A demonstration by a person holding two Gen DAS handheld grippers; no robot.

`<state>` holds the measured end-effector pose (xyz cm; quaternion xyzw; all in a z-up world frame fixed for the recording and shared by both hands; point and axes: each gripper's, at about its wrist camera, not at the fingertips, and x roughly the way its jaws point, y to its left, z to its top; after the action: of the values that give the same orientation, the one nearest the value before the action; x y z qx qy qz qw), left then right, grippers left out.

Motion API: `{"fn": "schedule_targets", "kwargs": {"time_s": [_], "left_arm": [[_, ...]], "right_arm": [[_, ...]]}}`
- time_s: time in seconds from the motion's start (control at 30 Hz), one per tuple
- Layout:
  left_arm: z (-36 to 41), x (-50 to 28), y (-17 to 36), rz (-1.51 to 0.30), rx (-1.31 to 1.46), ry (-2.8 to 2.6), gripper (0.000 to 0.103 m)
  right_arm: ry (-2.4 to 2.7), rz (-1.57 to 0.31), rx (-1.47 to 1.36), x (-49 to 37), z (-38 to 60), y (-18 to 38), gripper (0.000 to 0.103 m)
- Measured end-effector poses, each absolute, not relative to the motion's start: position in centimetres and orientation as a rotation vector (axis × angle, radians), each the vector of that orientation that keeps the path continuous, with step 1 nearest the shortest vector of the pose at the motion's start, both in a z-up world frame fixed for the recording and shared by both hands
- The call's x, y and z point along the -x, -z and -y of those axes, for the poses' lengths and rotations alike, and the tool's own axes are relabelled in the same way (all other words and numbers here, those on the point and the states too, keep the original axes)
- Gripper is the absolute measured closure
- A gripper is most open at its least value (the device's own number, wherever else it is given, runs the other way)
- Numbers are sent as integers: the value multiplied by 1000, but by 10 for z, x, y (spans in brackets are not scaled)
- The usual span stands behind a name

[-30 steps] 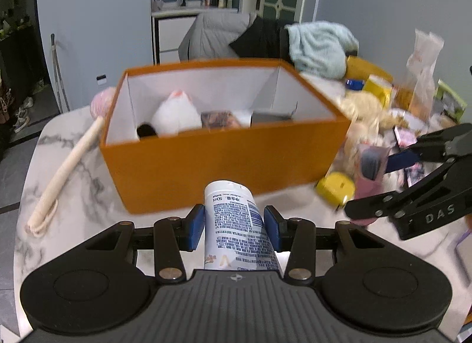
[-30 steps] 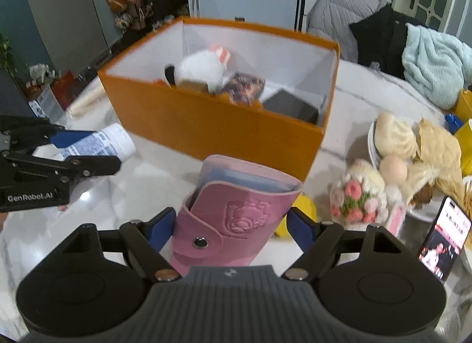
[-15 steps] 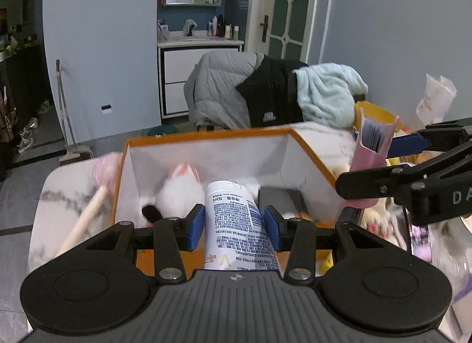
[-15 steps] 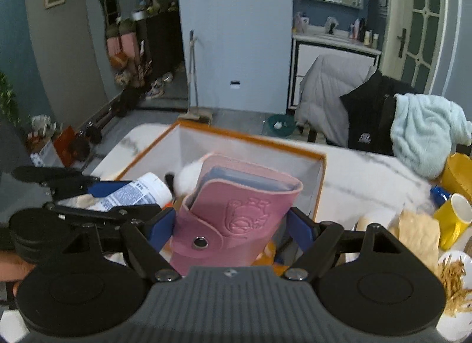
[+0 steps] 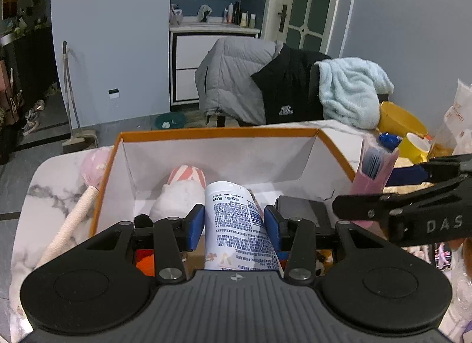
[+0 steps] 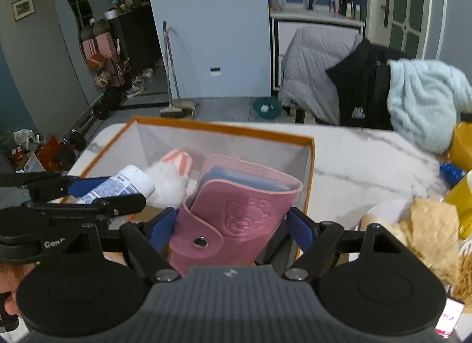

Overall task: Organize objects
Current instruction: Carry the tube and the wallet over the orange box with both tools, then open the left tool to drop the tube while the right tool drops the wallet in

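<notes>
Beyond the fingers, a pale blue wall [image 5: 112, 33] is standing behind a grey tiled floor [image 6: 224, 105], with a broom [image 5: 70, 101] leaning against it on the left. Straight ahead, a chair is carrying a grey quilted jacket [image 5: 233, 77], a black garment [image 5: 290, 89] and a light blue towel [image 5: 351, 92], while a white cabinet [image 5: 188, 65] and a glass-paned door [image 5: 312, 3] are showing further back.
</notes>
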<state>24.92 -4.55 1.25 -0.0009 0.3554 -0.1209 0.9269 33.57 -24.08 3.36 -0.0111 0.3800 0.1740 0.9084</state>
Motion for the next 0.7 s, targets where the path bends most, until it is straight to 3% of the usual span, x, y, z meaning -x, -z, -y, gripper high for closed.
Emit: {"fn": "schedule_targets", "kwargs": {"time_s": [0.27, 0.47, 0.7], "left_arm": [[49, -260, 6, -759, 0, 231, 53], [52, -272, 3, -763, -2, 214, 73], [55, -276, 0, -740, 21, 199, 69]], "right_arm": [[-354, -803, 19, -348, 238, -11, 21], [-346, -794, 0, -353, 233, -11, 21], [-315, -809, -74, -362, 243, -7, 19]]}}
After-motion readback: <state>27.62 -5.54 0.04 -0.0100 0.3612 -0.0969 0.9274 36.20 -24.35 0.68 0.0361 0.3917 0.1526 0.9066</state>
